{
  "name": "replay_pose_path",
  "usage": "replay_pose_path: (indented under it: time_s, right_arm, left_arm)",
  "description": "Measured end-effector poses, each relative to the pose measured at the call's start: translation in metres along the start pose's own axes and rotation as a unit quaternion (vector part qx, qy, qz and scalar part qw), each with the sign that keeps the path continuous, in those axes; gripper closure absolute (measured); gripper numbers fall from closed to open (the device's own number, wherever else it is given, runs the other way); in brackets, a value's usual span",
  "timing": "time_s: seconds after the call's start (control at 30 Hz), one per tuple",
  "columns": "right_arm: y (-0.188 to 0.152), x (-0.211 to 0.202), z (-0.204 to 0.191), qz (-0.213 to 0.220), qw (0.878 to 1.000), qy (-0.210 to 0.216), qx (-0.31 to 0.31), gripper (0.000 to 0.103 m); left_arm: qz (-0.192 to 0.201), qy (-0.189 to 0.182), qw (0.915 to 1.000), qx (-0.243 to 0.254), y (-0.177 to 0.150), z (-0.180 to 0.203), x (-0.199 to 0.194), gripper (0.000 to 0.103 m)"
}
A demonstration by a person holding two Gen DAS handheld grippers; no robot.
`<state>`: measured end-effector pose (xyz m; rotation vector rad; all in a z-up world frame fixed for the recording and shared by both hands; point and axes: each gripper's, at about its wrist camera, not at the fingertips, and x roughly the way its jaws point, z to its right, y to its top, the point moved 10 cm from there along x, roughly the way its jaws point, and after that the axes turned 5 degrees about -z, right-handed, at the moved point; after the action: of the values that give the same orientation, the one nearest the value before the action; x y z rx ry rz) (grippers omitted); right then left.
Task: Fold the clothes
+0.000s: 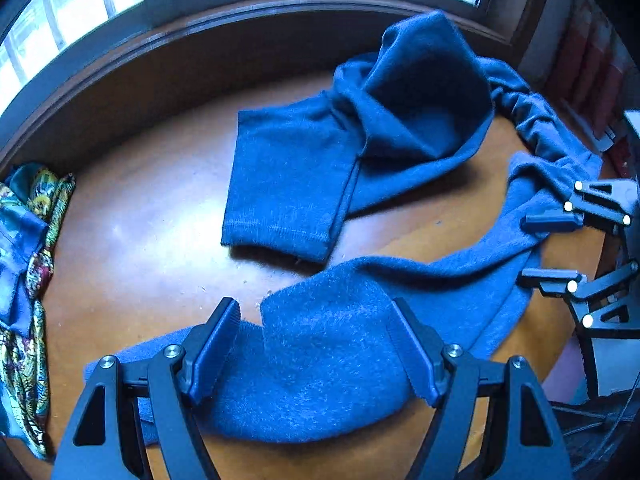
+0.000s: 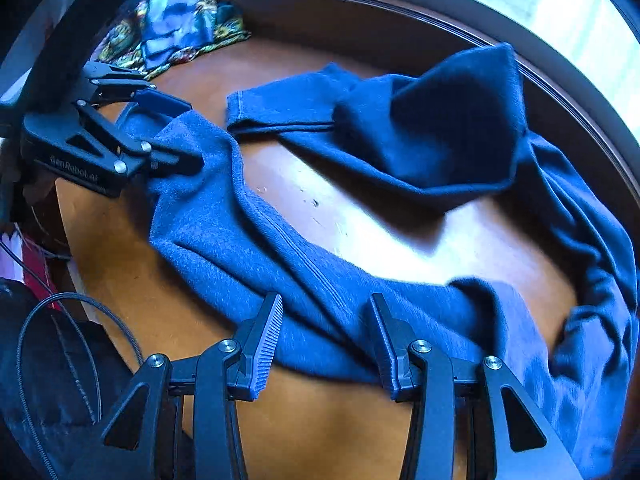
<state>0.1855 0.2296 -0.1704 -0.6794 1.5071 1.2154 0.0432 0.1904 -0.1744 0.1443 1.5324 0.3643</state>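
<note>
We see a blue fleece garment [image 1: 304, 168] sprawled in a loose loop across the wooden bench [image 1: 132, 240], with one hemmed leg or sleeve end lying flat toward the bench's middle and a bunched elastic section near the far edge below the window. The left tongs [image 1: 316, 344] stand apart over the near end of the fabric, their pads on either side of a thick fold but not closed on it. The right tongs [image 2: 326, 340] are likewise apart, astride the seamed band close to the bench's near edge. A patterned cloth [image 1: 28, 280] lies crumpled at the left edge, well apart from the garment. We judge the fleece to be soft, light and limp, with a napped surface that should grip well against ribbed pads; it will sag and drag rather than hold shape. We would take hold at the hems or along the seam, where the doubled layers give a firmer bite, and lift both ends together to straighten the loop.
</note>
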Motion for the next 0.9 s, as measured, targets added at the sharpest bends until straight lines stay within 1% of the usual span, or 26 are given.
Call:
replay_pose_path:
  time_s: [0.07, 0.1, 0.13, 0.17, 0.2, 0.23, 0.27, 0.3, 0.33, 0.37, 0.43, 0.5, 0.57, 0.6, 0.67, 0.7, 0.73, 0.77, 0.83, 0.9]
  right_arm:
    - [0.002, 0.002, 0.002, -0.003, 1.0, 0.012, 0.005, 0.059]
    - [0.003, 0.002, 0.003, -0.003, 1.0, 0.016, 0.008, 0.06]
    - [0.003, 0.002, 0.004, -0.001, 1.0, 0.019, 0.011, 0.061]
    - [0.004, 0.001, 0.005, 0.001, 1.0, 0.021, 0.012, 0.068]
    - [0.004, 0.0, 0.006, 0.003, 1.0, 0.023, 0.015, 0.082]
    - [0.005, -0.001, 0.008, 0.006, 0.999, 0.025, 0.018, 0.087]
    - [0.007, -0.002, 0.01, 0.01, 0.999, 0.029, 0.027, 0.09]
    - [0.009, -0.004, 0.014, 0.016, 0.999, 0.03, 0.036, 0.094]
    - [0.011, -0.006, 0.017, 0.021, 0.998, 0.029, 0.044, 0.095]
    - [0.014, -0.008, 0.022, 0.028, 0.998, 0.026, 0.053, 0.095]
    - [0.026, -0.019, 0.035, 0.044, 0.997, 0.001, 0.059, 0.095]
    - [0.043, -0.037, 0.05, 0.068, 0.995, -0.036, 0.063, 0.096]
    - [0.063, -0.071, 0.064, 0.114, 0.988, -0.083, 0.069, 0.096]
    - [0.072, -0.091, 0.068, 0.142, 0.982, -0.104, 0.071, 0.096]
    - [0.075, -0.111, 0.06, 0.168, 0.976, -0.119, 0.067, 0.096]
    - [0.074, -0.118, 0.055, 0.177, 0.974, -0.123, 0.063, 0.096]
    - [0.074, -0.126, 0.049, 0.186, 0.972, -0.127, 0.06, 0.096]
    - [0.069, -0.123, 0.041, 0.183, 0.974, -0.125, 0.055, 0.096]
    - [0.051, -0.101, 0.021, 0.152, 0.981, -0.11, 0.042, 0.096]
    - [0.028, -0.07, -0.002, 0.109, 0.99, -0.09, 0.027, 0.096]
  left_arm:
    - [0.005, -0.006, 1.0, 0.0, -0.002, 0.003, 0.001, 0.031]
    - [0.008, -0.009, 0.9999, 0.0, -0.003, 0.004, 0.001, 0.036]
    - [0.011, -0.012, 0.9999, 0.0, -0.004, 0.006, 0.001, 0.048]
    - [0.014, -0.015, 0.9998, 0.0, -0.005, 0.007, 0.0, 0.053]
    - [0.017, -0.018, 0.9997, 0.0, -0.006, 0.009, 0.0, 0.067]
    - [0.018, -0.025, 0.9995, -0.005, -0.005, 0.009, 0.0, 0.082]
    - [0.021, -0.03, 0.9993, -0.009, -0.003, 0.009, -0.002, 0.088]
    - [0.025, -0.035, 0.999, -0.014, 0.0, 0.008, -0.004, 0.089]
    - [0.029, -0.04, 0.9986, -0.018, 0.002, 0.007, -0.005, 0.091]
    - [0.037, -0.036, 0.9985, -0.015, 0.009, 0.006, -0.009, 0.091]
    - [0.055, -0.027, 0.9981, -0.006, 0.024, 0.005, -0.019, 0.091]
    - [0.088, -0.009, 0.996, 0.013, 0.049, 0.005, -0.039, 0.091]
    - [0.134, 0.009, 0.9905, 0.027, 0.075, 0.001, -0.071, 0.091]
    - [0.164, 0.018, 0.9858, 0.033, 0.086, 0.001, -0.091, 0.091]
    - [0.211, 0.038, 0.9757, 0.045, 0.098, 0.0, -0.123, 0.091]
    - [0.224, 0.045, 0.9723, 0.049, 0.099, -0.001, -0.133, 0.091]
    - [0.227, 0.047, 0.9716, 0.048, 0.096, -0.003, -0.138, 0.091]
    - [0.223, 0.044, 0.9728, 0.043, 0.09, -0.005, -0.137, 0.09]
    - [0.199, 0.033, 0.9791, 0.028, 0.066, -0.008, -0.121, 0.089]
    - [0.163, 0.015, 0.9865, 0.013, 0.035, -0.01, -0.096, 0.089]
